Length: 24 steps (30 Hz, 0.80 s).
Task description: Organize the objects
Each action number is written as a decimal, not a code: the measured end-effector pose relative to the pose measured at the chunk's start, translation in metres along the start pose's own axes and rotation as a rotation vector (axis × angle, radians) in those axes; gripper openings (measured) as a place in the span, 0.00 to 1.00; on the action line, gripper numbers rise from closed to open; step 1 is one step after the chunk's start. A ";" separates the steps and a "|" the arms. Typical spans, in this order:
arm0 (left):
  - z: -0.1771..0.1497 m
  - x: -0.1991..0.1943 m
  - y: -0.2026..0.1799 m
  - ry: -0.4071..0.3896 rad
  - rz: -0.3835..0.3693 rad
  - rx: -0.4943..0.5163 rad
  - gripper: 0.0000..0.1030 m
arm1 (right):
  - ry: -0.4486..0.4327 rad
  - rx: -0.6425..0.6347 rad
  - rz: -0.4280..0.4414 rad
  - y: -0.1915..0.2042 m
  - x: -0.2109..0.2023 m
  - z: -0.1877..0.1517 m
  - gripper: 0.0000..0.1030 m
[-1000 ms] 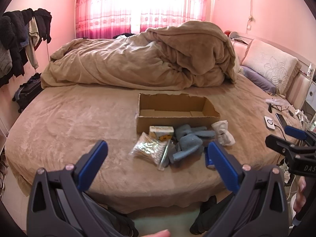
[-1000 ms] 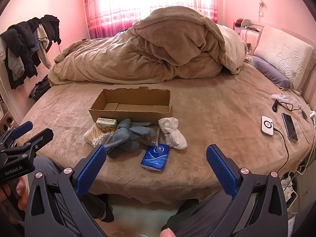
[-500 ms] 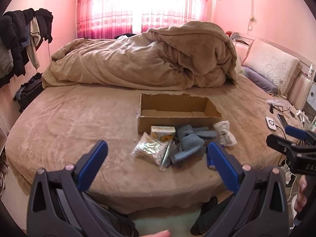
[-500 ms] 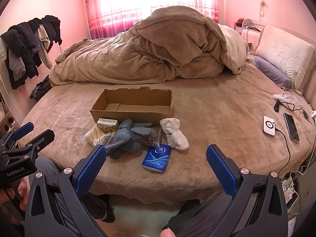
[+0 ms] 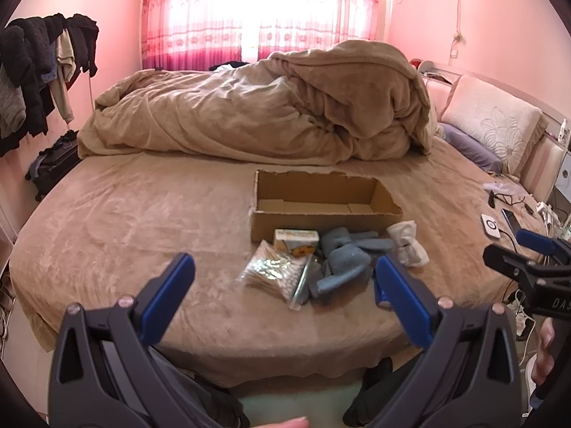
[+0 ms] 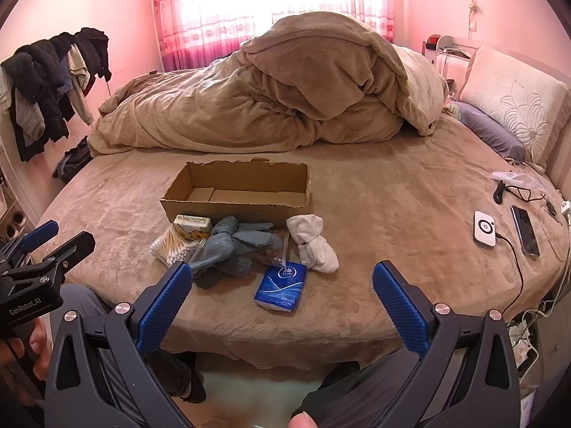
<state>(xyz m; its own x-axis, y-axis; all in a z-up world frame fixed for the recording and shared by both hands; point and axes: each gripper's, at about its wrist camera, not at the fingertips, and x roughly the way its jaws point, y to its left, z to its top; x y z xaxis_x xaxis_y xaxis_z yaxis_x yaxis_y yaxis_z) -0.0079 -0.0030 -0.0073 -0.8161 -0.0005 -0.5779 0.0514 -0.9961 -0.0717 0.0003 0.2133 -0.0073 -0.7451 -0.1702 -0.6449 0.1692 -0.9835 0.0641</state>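
A: Since a second ago, what has changed? Start at the left.

B: Very little. The pile has slid slightly in both views, so both tools have drifted a touch; nothing on the bed (image 6: 392, 192) has been touched. The sorting has not begun.

A: Where do the things lie?

B: In the right wrist view, left to right: bag of cotton swabs (image 6: 173, 246) at 9 o'clock in the pile, small yellow box (image 6: 192, 226) touching the carton's front wall, blue-grey socks (image 6: 232, 246) in the middle, blue tissue pack (image 6: 281, 287) at 6 o'clock, white socks (image 6: 314, 240) at 3 o'clock. The cardboard box (image 6: 235, 208) sits at 12 o'clock, holding nothing.

A: And the tools?

B: The left gripper (image 5: 283, 280) is held level off the bed's near edge, fingers spread wide, gripping nothing. The right gripper (image 6: 282, 287) hovers likewise, spread, framing the tissue pack but well short of it. I judge that pack the likeliest first pick.
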 end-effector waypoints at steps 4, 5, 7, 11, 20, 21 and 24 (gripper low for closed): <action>0.001 0.001 0.000 -0.001 0.000 0.001 1.00 | 0.000 -0.002 -0.001 0.000 0.000 0.000 1.00; 0.001 0.000 0.000 -0.001 0.000 0.001 1.00 | 0.000 -0.001 0.000 -0.001 0.000 0.000 1.00; 0.001 0.000 0.000 -0.004 0.002 0.001 1.00 | 0.000 -0.001 0.001 0.000 0.000 0.000 1.00; 0.003 0.000 -0.003 -0.010 -0.003 0.012 1.00 | 0.001 0.000 0.001 0.000 0.001 0.000 1.00; 0.007 0.017 -0.004 0.009 0.002 0.019 1.00 | 0.015 0.004 0.005 -0.006 0.014 0.006 1.00; 0.007 0.019 -0.003 0.013 0.002 0.020 1.00 | 0.019 0.007 0.007 -0.009 0.016 0.007 1.00; 0.008 0.032 -0.002 0.025 0.004 0.019 1.00 | 0.033 0.009 0.011 -0.012 0.026 0.009 1.00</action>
<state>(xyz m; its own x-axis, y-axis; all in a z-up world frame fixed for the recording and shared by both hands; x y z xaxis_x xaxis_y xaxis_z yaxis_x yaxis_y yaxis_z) -0.0390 -0.0019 -0.0194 -0.8010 -0.0024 -0.5987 0.0431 -0.9976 -0.0538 -0.0271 0.2202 -0.0183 -0.7216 -0.1787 -0.6688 0.1710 -0.9822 0.0778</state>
